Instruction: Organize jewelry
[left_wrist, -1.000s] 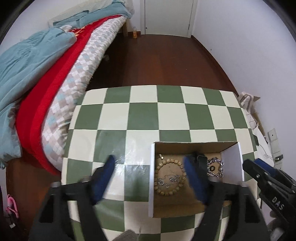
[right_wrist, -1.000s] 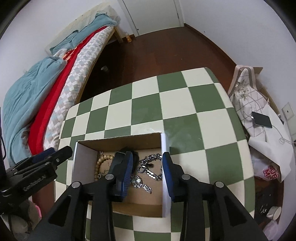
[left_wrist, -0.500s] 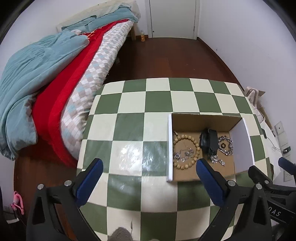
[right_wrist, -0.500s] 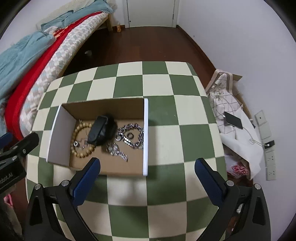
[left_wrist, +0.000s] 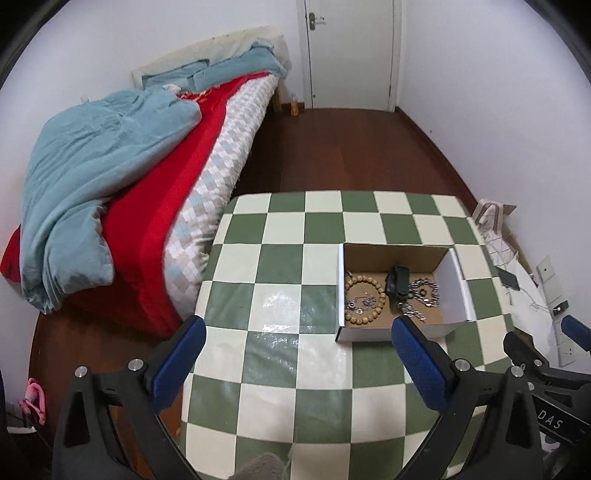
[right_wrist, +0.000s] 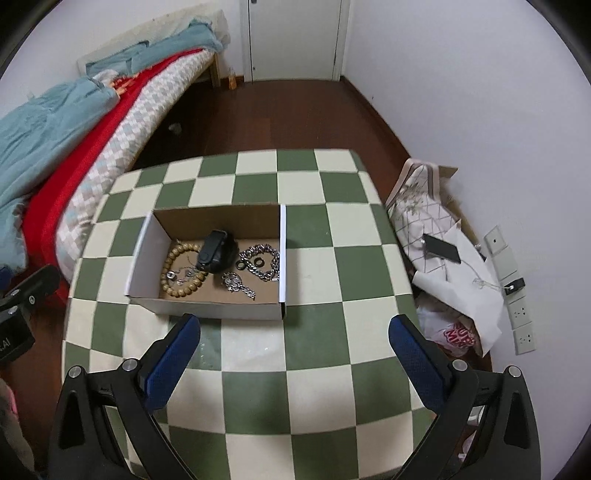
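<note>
**Both grippers back away, box holds the jewelry**

Nearest the cameras, the left gripper (left_wrist: 295, 354) and the right gripper (right_wrist: 293, 349) hang above the checked table (right_wrist: 325, 387), each with its blue pads spread wide and nothing between them. A second ago the right gripper was down inside the box with its fingers drawn close over the watch and chain; half a second ago it was already open and lifting. Now both have drawn further back and higher, so the whole tabletop shows in each view.

Beyond the pads sits the box (right_wrist: 147, 254), open-topped, resting on the table towards its right side. Inside it lie the bead bracelet (right_wrist: 173, 258) at the left, the black watch (right_wrist: 216, 251) in the middle, partly over the beads' edge, two small dark rings (right_wrist: 249, 264) just beside it, a heavy chain (right_wrist: 266, 258) against the right wall and a thinner chain (right_wrist: 238, 284) in front. No jewelry shows on the table outside the box.

Judging by this, the watch has been released into the box and the task looks finished, or very nearly so.

Farther off are the bed (left_wrist: 207, 184) on the left, the wood floor and a white door (left_wrist: 351, 55).
</note>
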